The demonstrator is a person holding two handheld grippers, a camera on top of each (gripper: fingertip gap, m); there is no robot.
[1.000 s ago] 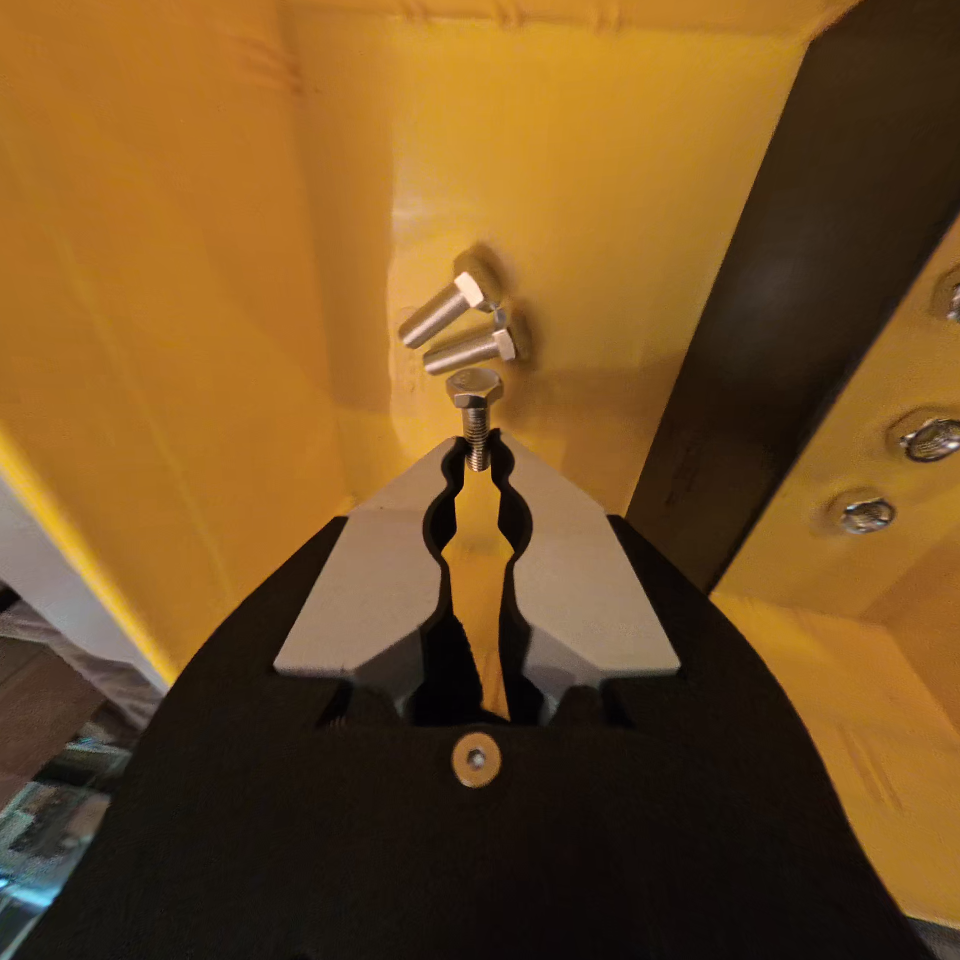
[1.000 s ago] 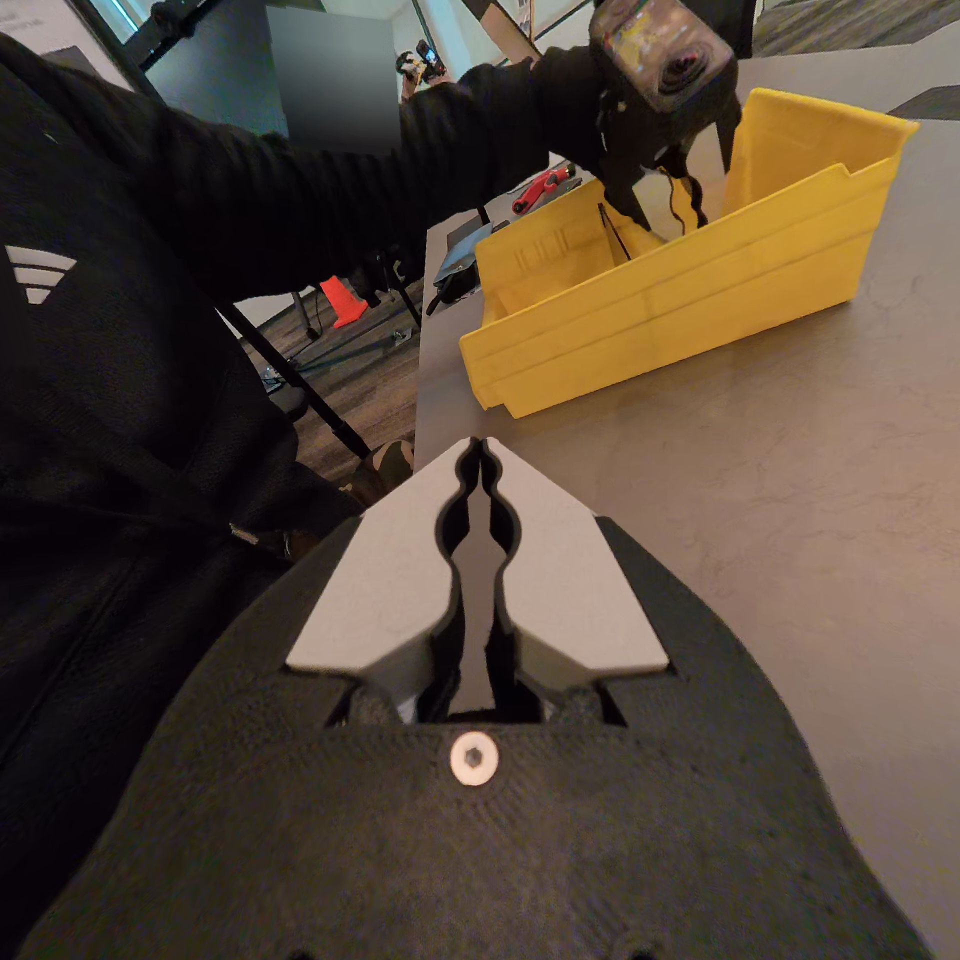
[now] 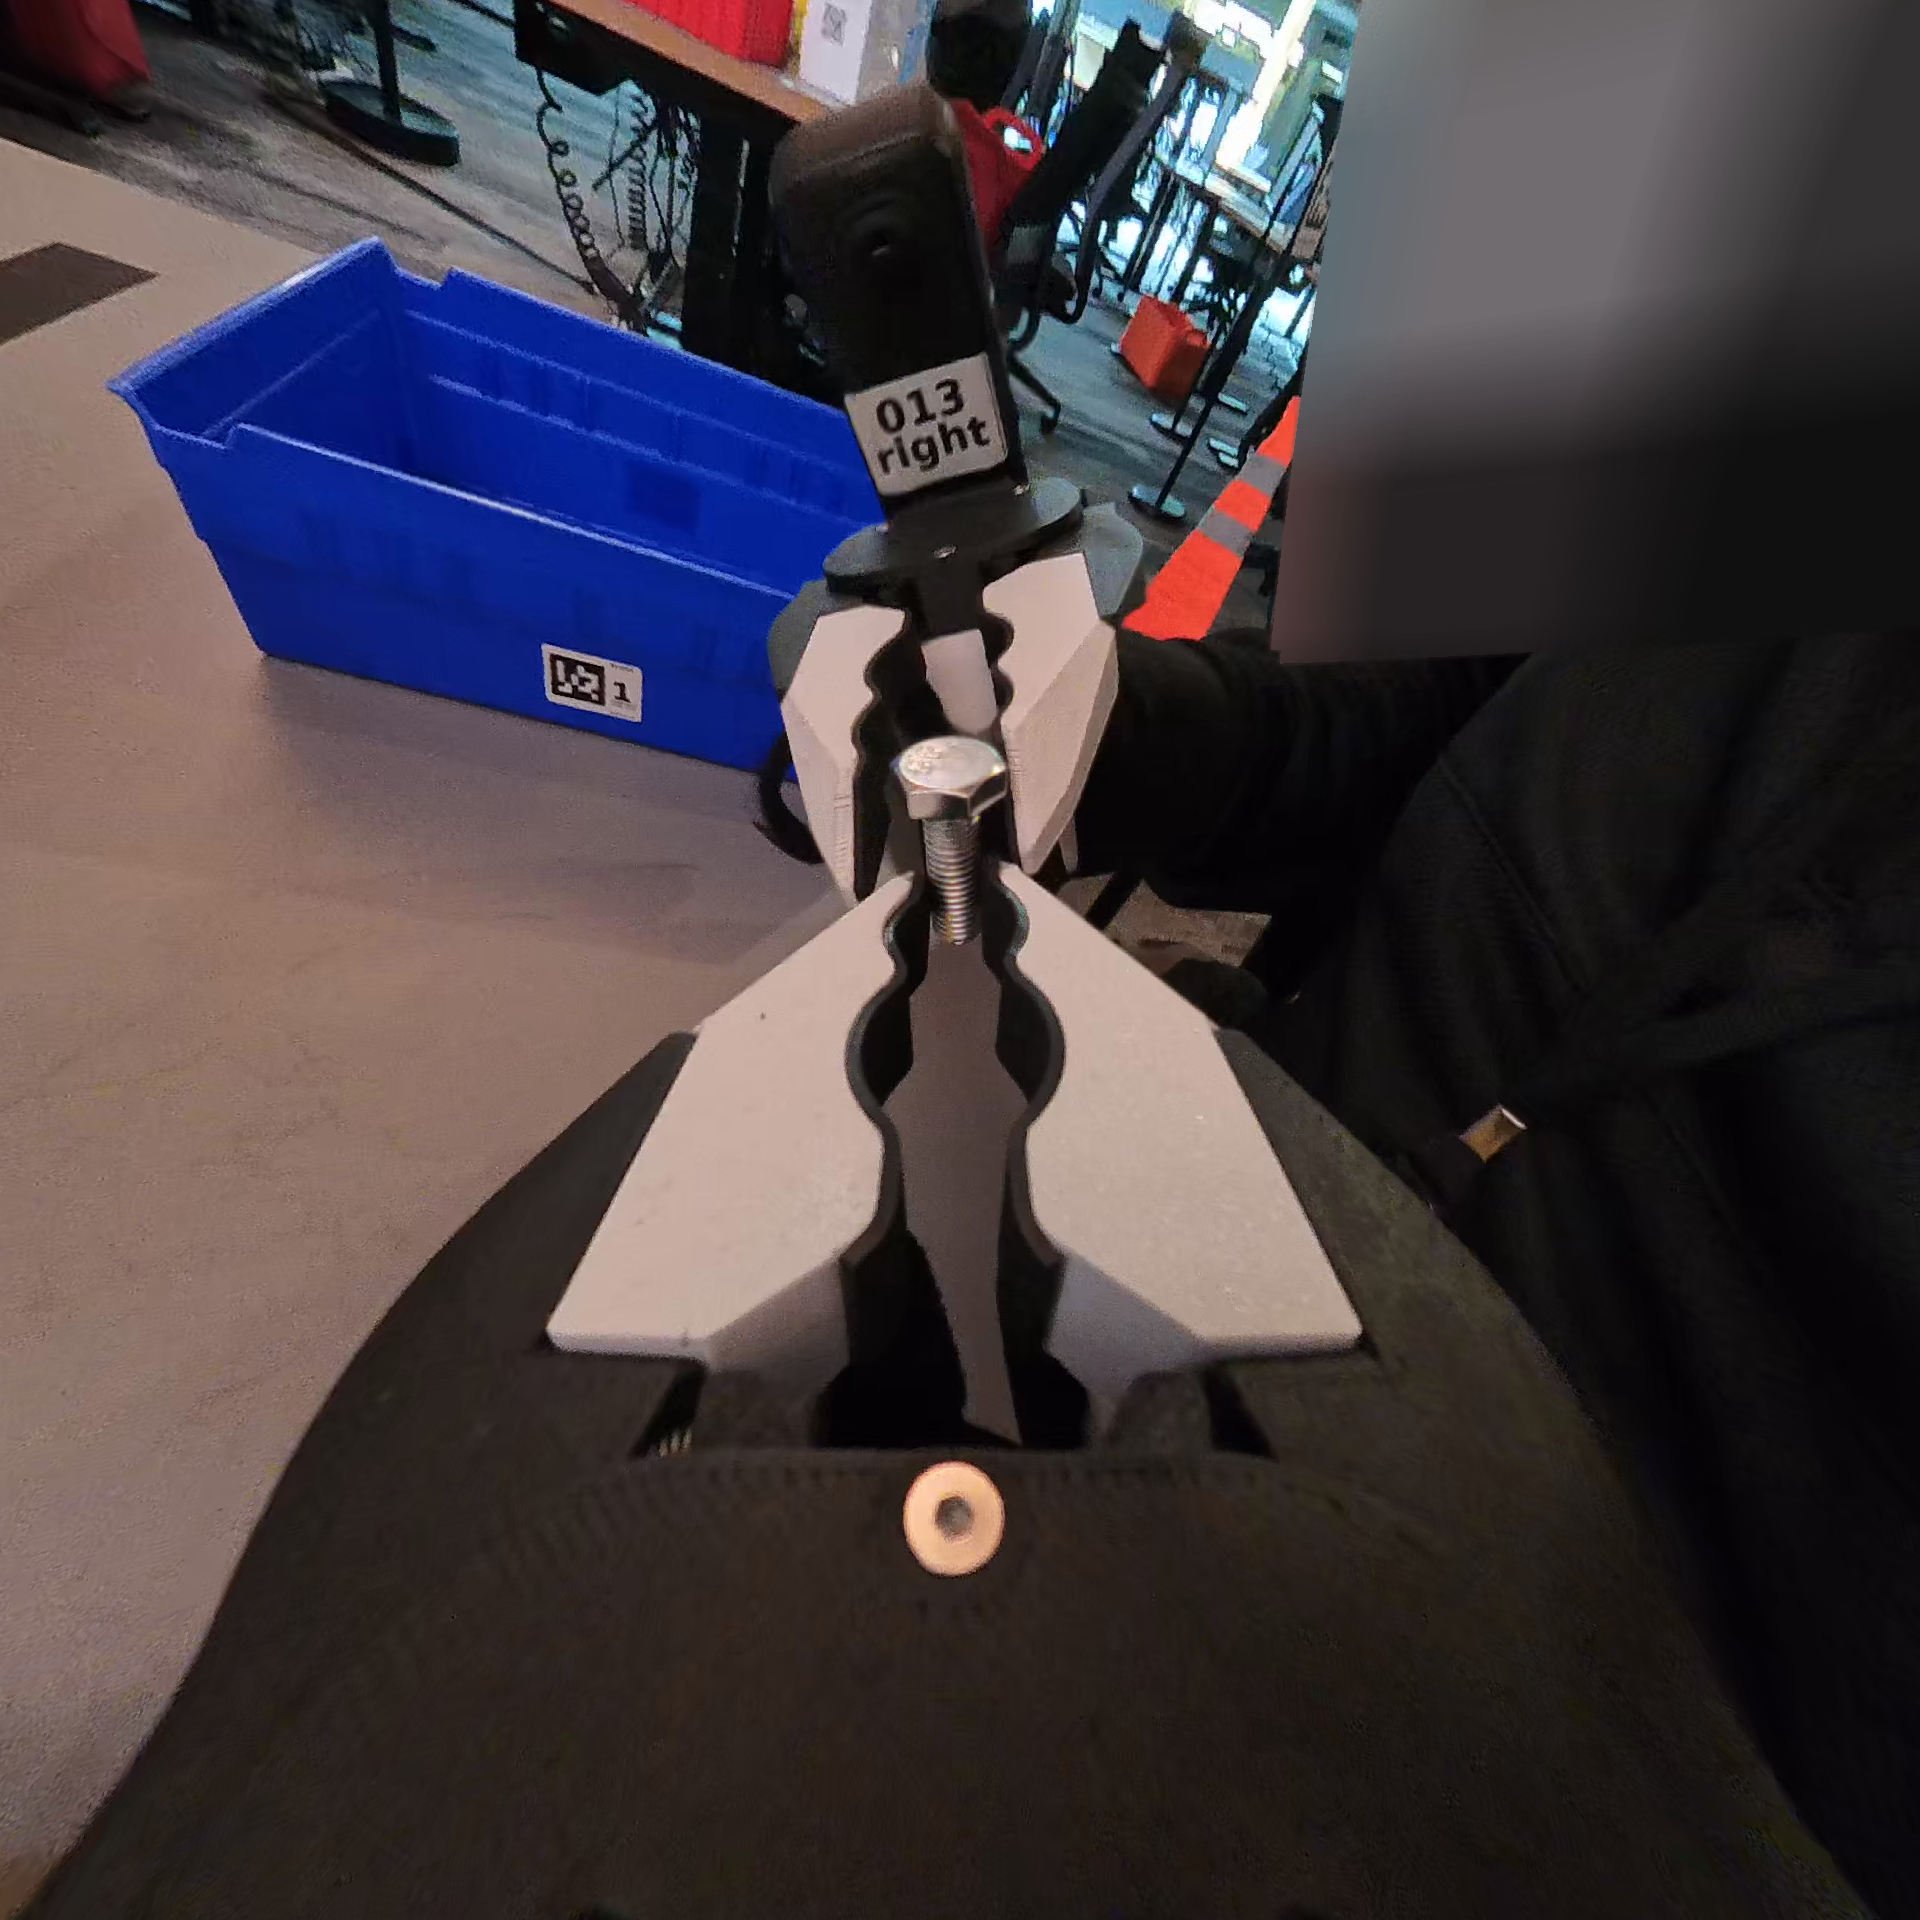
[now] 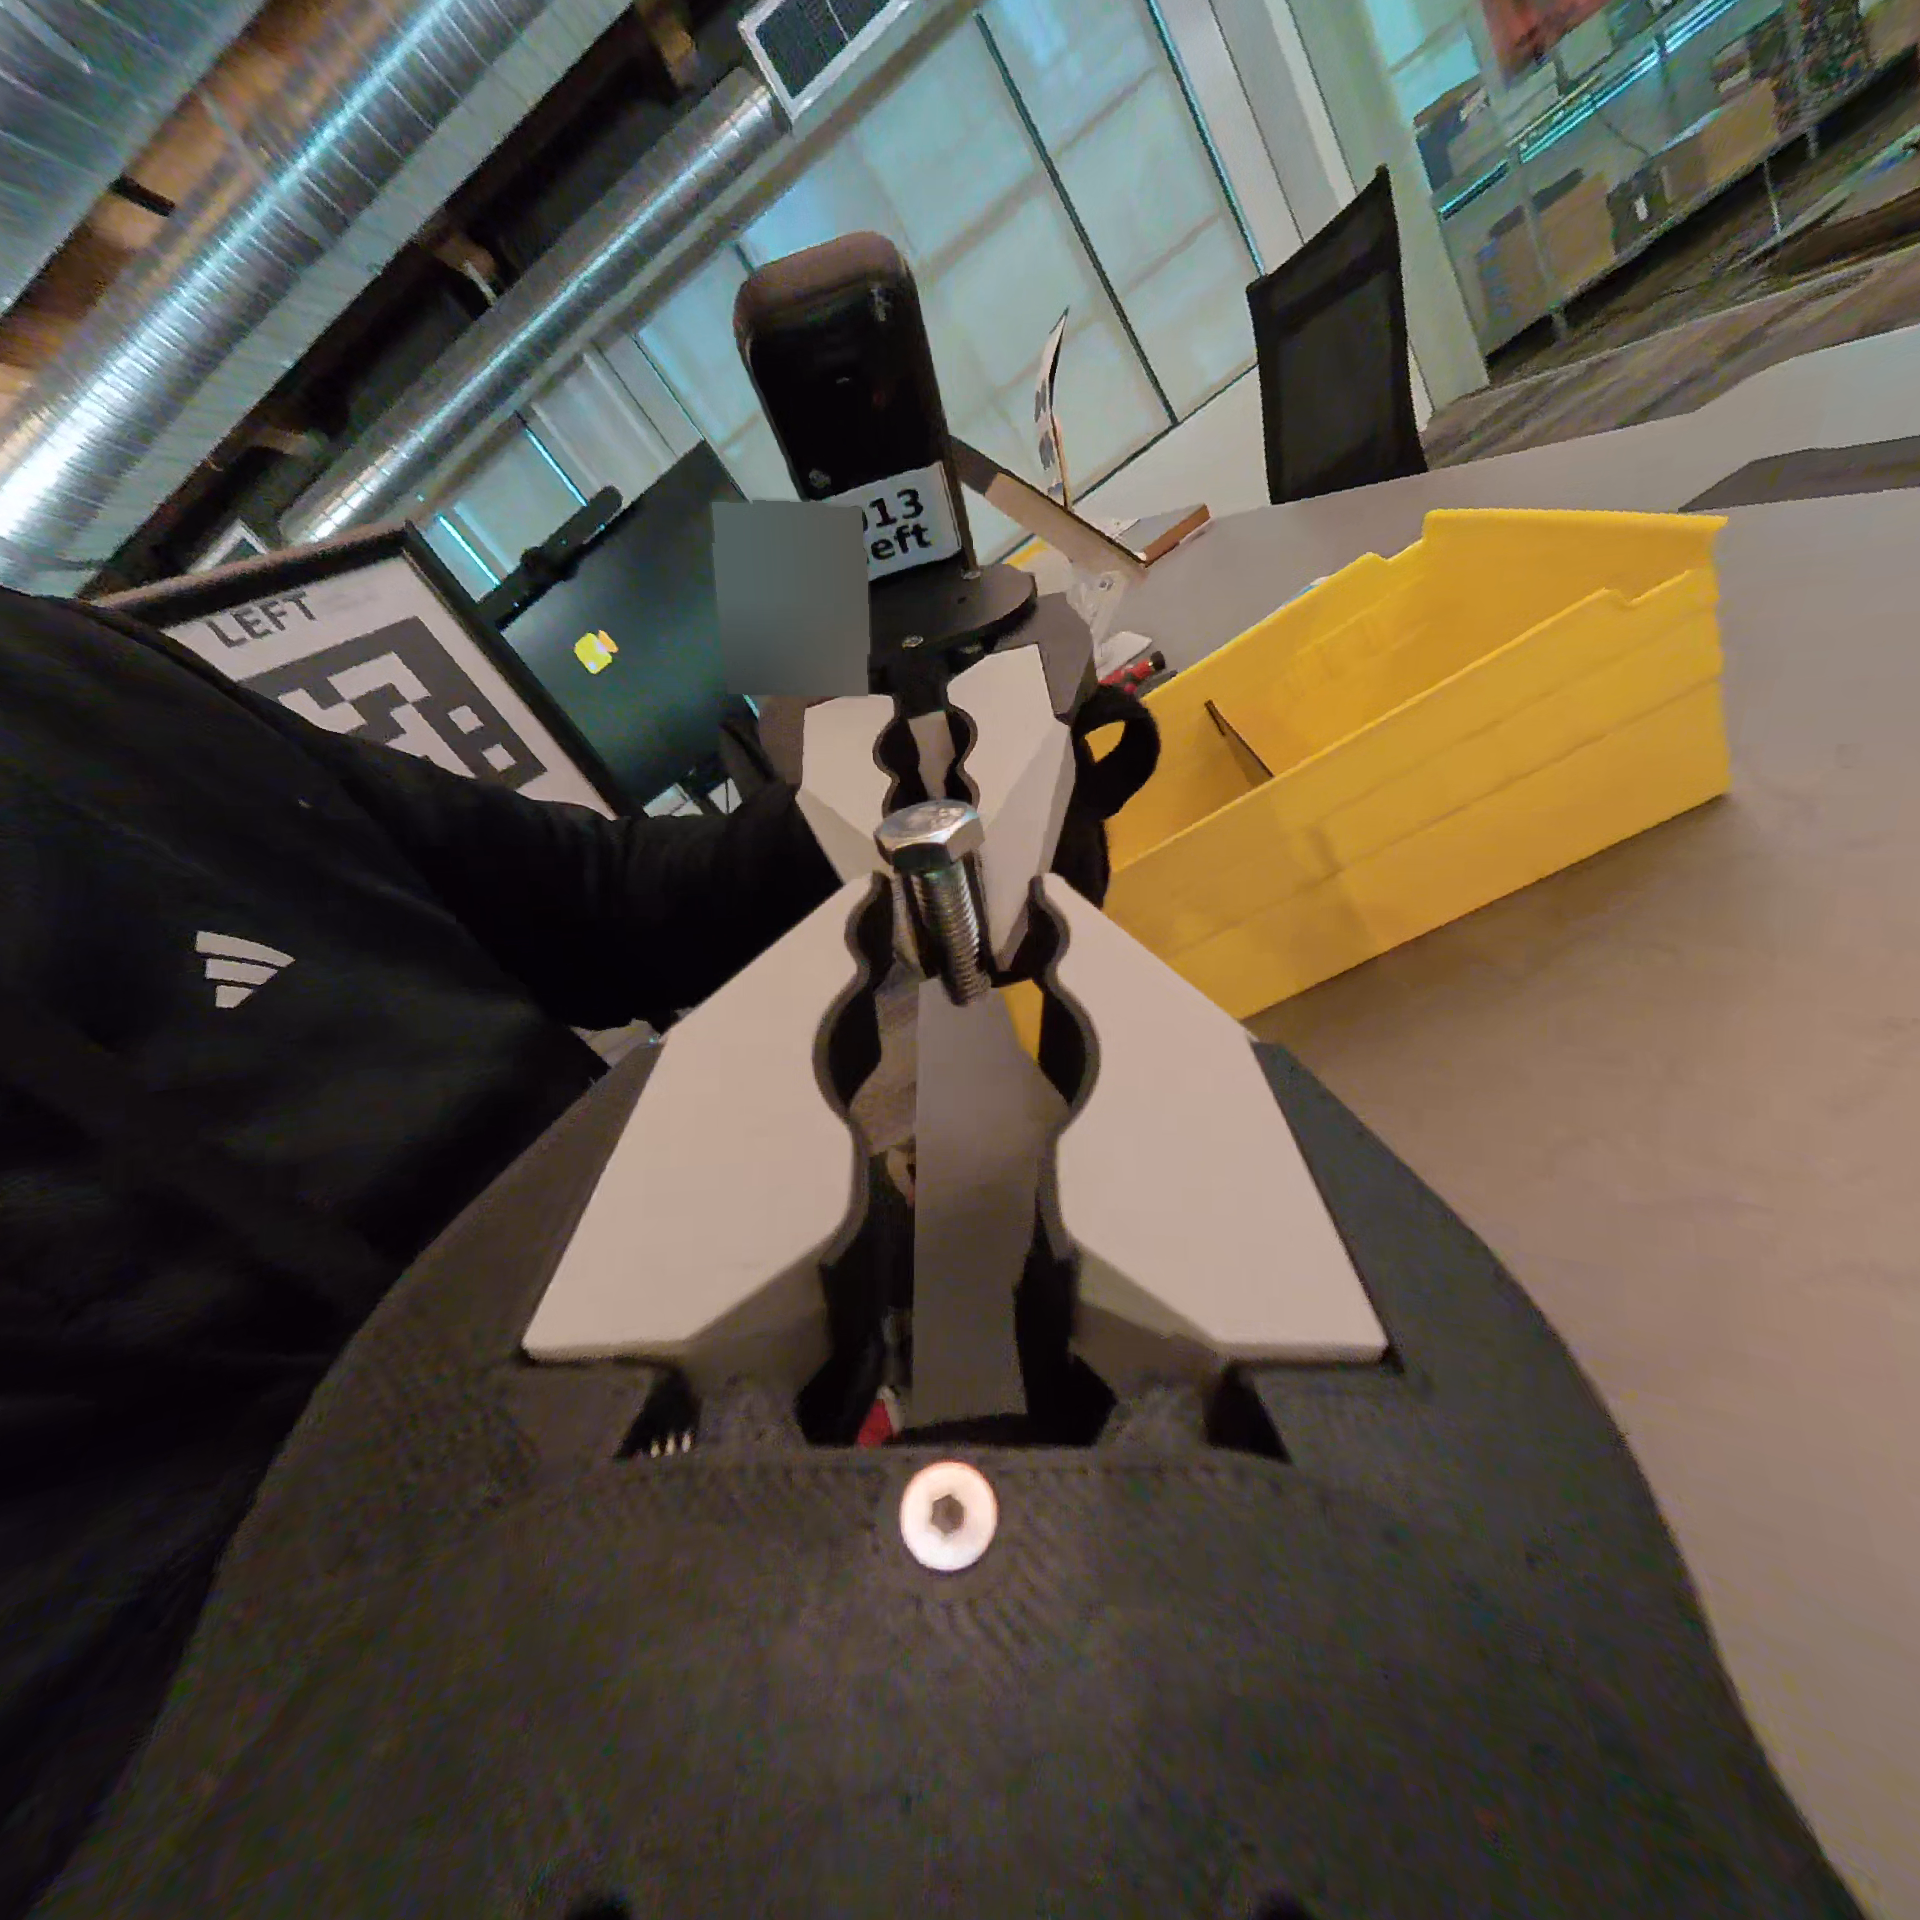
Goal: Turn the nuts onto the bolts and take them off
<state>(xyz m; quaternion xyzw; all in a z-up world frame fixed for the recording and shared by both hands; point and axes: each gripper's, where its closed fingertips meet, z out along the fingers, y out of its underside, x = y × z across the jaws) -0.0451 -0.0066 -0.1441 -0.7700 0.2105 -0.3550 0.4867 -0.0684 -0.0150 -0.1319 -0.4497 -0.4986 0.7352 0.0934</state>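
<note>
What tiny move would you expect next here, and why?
Probably the right claw closes on the bolt. Its tips stand apart on either side of the threaded shank, whose lower end the left claw is gripping. No nut shows in either view.

Left wrist view: mounted just behind the left gripper [image 3: 956,914], looking forward and slightly down along its grey fingers toward the blue bin [image 3: 488,540] on the table [image 3: 312,987] — right gripper [image 3: 940,727] close ahead, facing back. Right wrist view: same mounting on the right gripper [image 4: 961,925], tilted, facing the opposite way toward the yellow bin [image 4: 1455,769] and windows. Shared between both — the bolt [image 3: 951,831] at very close range, seen from opposite ends.
</note>
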